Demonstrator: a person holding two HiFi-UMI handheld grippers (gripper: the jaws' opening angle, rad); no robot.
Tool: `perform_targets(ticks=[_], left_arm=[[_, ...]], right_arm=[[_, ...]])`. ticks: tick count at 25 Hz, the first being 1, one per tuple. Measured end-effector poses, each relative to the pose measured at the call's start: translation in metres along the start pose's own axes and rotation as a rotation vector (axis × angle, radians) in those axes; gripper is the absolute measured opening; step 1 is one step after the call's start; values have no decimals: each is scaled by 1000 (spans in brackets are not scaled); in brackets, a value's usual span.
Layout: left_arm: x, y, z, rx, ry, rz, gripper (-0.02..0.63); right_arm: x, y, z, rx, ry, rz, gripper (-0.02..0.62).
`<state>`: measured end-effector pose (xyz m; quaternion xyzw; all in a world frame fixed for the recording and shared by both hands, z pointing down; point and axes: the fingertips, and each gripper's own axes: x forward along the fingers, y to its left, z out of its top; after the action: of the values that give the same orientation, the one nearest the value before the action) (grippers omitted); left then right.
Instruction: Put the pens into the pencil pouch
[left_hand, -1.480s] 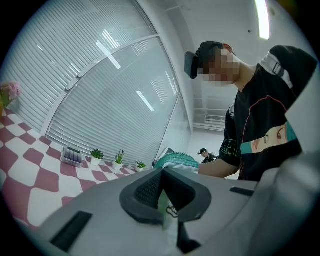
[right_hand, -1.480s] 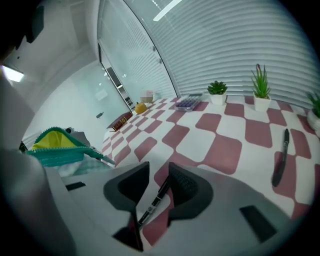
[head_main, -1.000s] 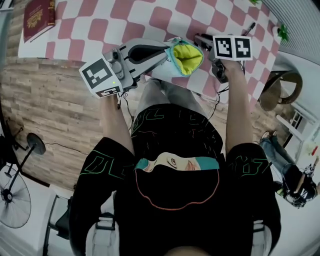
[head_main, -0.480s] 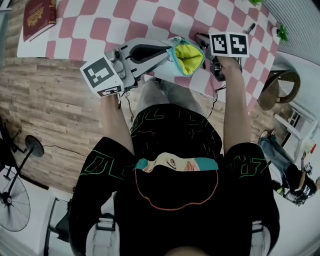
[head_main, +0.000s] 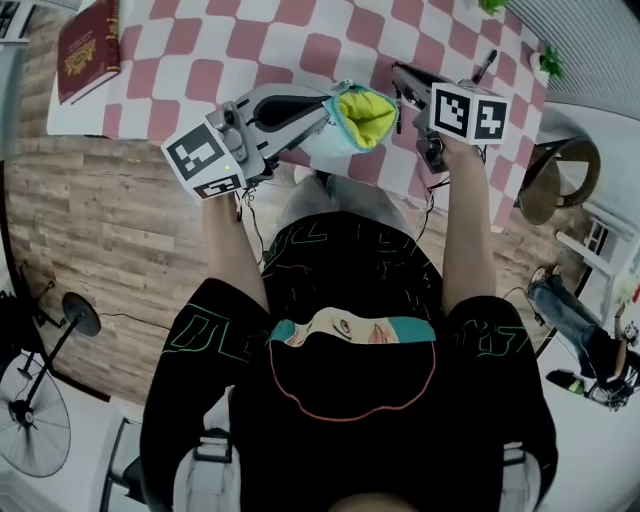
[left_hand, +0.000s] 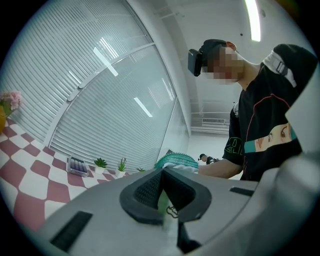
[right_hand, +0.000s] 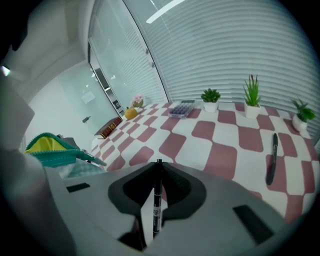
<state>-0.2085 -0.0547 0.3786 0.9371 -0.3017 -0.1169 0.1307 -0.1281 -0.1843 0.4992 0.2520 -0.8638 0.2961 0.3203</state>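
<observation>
A light blue pencil pouch (head_main: 355, 118) with a yellow lining hangs open above the table's near edge. My left gripper (head_main: 325, 110) is shut on its rim; in the left gripper view the teal zipper edge of the pouch (left_hand: 175, 161) sticks out past the left gripper (left_hand: 164, 192). My right gripper (head_main: 404, 82) hovers just right of the pouch's mouth. Its jaws are closing, and a thin black pen (right_hand: 157, 200) stands pinched between the pads of the right gripper (right_hand: 158, 172). The pouch (right_hand: 50, 149) shows at the left in that view. Another black pen (right_hand: 271, 160) lies on the checked cloth (head_main: 300, 30), also in the head view as a pen (head_main: 484, 66).
A red book (head_main: 88, 35) lies at the table's far left corner. Small potted plants (right_hand: 210, 99) and a flat box (right_hand: 181, 108) line the table's far edge by the blinds. A chair (head_main: 560, 180) stands to the right and a fan (head_main: 30, 400) on the floor.
My right gripper has closed on the black pen and lifted it off the cloth, beside the pouch's mouth. The left gripper and pouch have stayed put.
</observation>
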Motion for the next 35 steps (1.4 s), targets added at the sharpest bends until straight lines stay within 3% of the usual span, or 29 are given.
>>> perform_targets(ticks=[21,28,35], left_arm=[[27,8,33,104,29,-52,0],[29,13,42,133,48,-65,0],[36,19,48,147,59,-82,0]], right_arm=[[-98,29,109,-103,-539,11,48],[-133,56,143,-139,-705,72,48],[-156,77,167,-207,-787,64,49]])
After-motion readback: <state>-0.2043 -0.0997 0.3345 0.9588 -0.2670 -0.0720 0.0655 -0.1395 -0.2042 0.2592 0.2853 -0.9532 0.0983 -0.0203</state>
